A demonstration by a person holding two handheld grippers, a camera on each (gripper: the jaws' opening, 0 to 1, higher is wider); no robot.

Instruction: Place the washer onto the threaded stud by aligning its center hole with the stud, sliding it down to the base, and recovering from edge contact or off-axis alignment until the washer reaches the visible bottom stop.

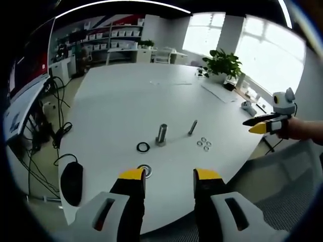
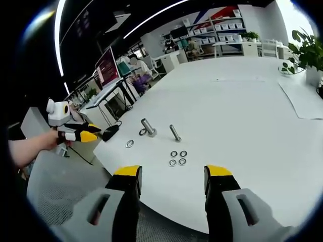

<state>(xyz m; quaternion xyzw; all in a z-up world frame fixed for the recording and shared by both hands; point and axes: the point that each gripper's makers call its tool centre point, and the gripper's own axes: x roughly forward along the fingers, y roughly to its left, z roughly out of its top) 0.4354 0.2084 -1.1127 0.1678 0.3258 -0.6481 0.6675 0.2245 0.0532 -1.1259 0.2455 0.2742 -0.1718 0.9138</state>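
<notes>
nothing is placed yet: both the left gripper [image 1: 169, 175] and right gripper [image 2: 172, 171] are released and empty; a washer [image 1: 145, 169] lies by the left jaws, the threaded stud [image 1: 161, 134] beyond, bare.

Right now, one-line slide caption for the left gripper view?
Open left gripper hovers at the white table edge near one washer, facing upright stud, black ring and four washers.

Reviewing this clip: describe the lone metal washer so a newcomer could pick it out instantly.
On the large white table, find the upright threaded stud near the front edge. The lone washer lies nearer that edge, just ahead of the left gripper. It is silver and single, unlike the black ring or the cluster of four washers.
</notes>
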